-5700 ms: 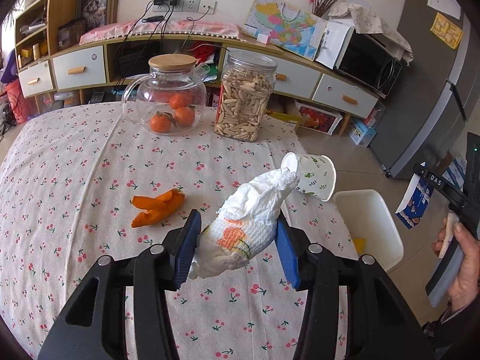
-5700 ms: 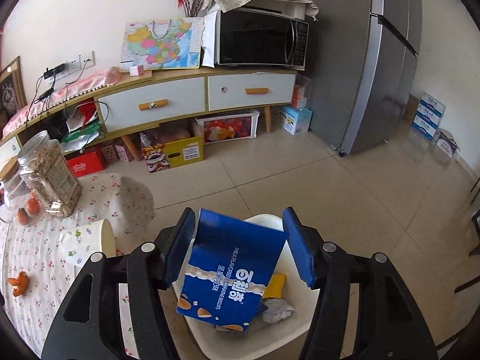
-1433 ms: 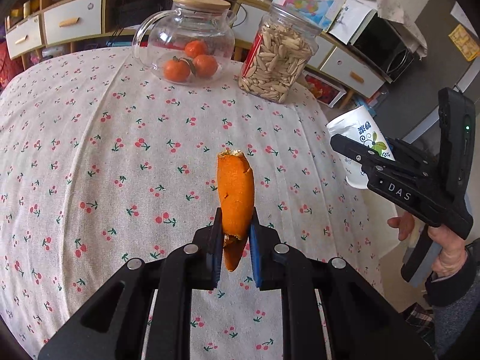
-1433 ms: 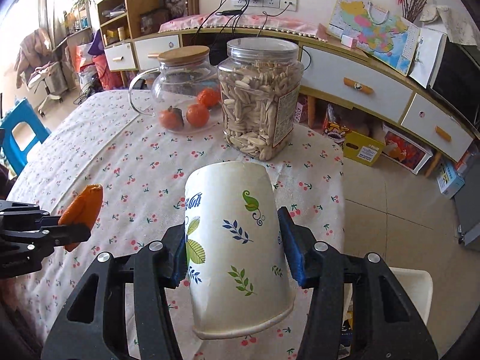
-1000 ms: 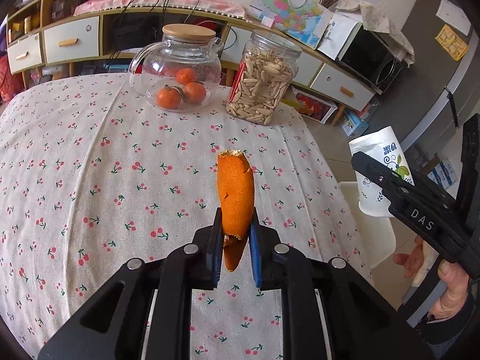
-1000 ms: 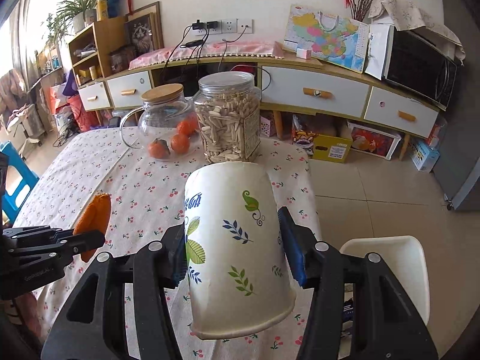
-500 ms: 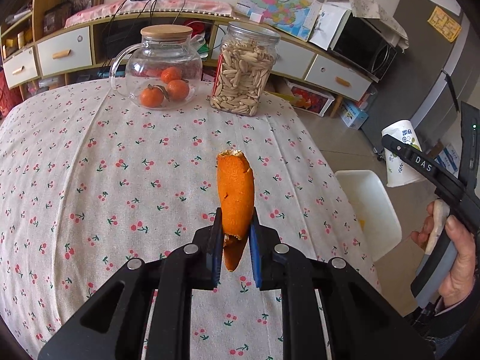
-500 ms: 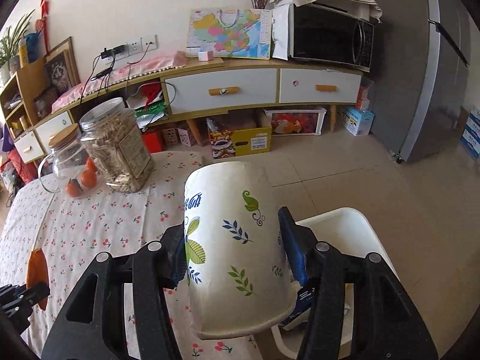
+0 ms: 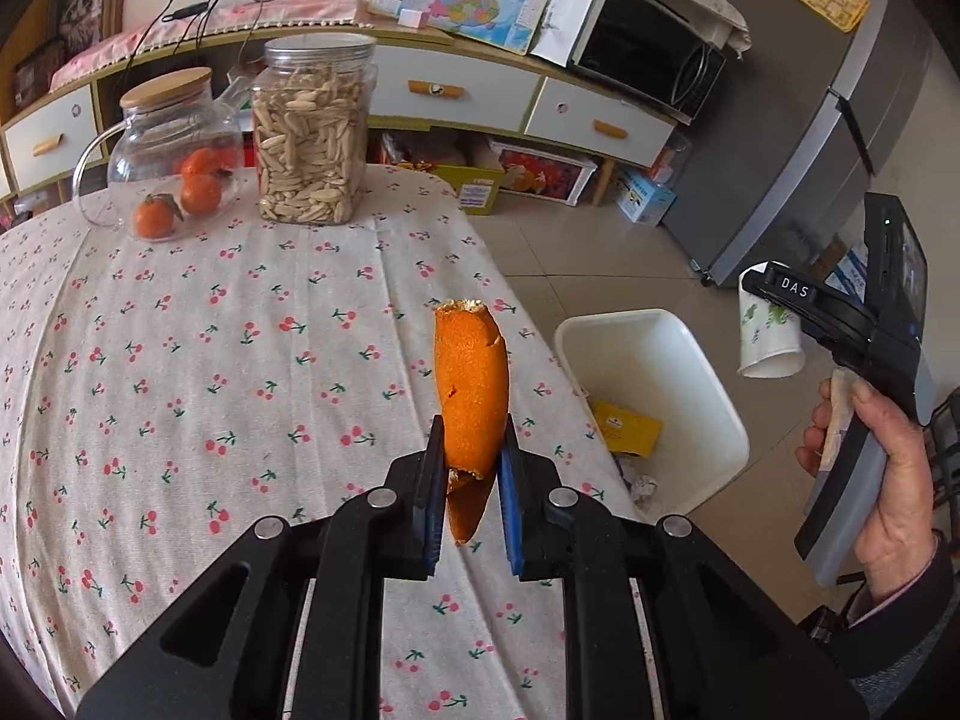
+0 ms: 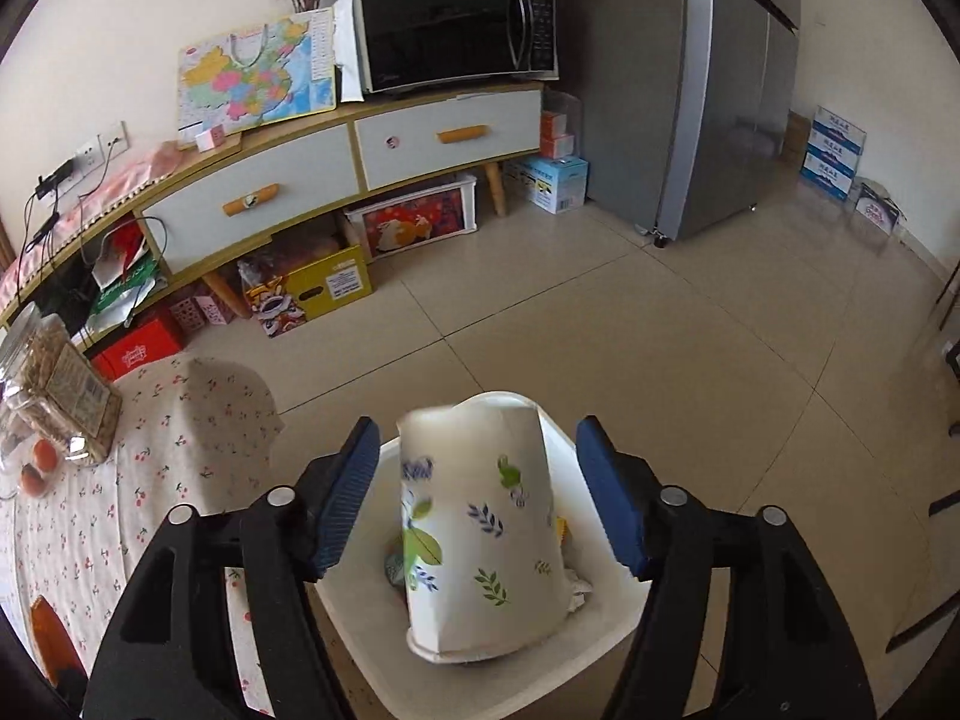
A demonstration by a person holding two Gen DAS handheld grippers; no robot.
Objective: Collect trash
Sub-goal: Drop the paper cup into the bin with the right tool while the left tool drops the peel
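From the left wrist view, the left gripper (image 9: 471, 504) has its jaws clamped on a long strip of orange peel (image 9: 471, 396). The peel stands nearly upright between the blue pads, its long axis running along the fingers, torn tip pointing away from the jaws and a short tail hanging below them. Beneath the jaws lies the table (image 9: 180, 372) under a white cloth printed with cherries. Ahead and to the right of the jaws, on the floor beside the table's edge, sits the white plastic waste bin (image 9: 708, 384) with a yellow packet already in it. Further right a hand (image 9: 882, 480) grips the right gripper (image 9: 780, 312), and the white paper cup with leaf print (image 9: 771, 336) hangs mouth-down below its tip.

From the right wrist view, the right gripper's (image 10: 480, 492) jaws have just been opening and stand wide apart; the paper cup (image 10: 480, 522) sits between them with clear gaps on both sides, so neither pad presses it. Its long axis runs along the fingers, base away, open mouth toward the camera, directly over the bin (image 10: 354, 624).

The step in hand looks like dropping the cup into the bin. Next, the peel likely needs carrying right, over the bin's rim, before the left jaws part
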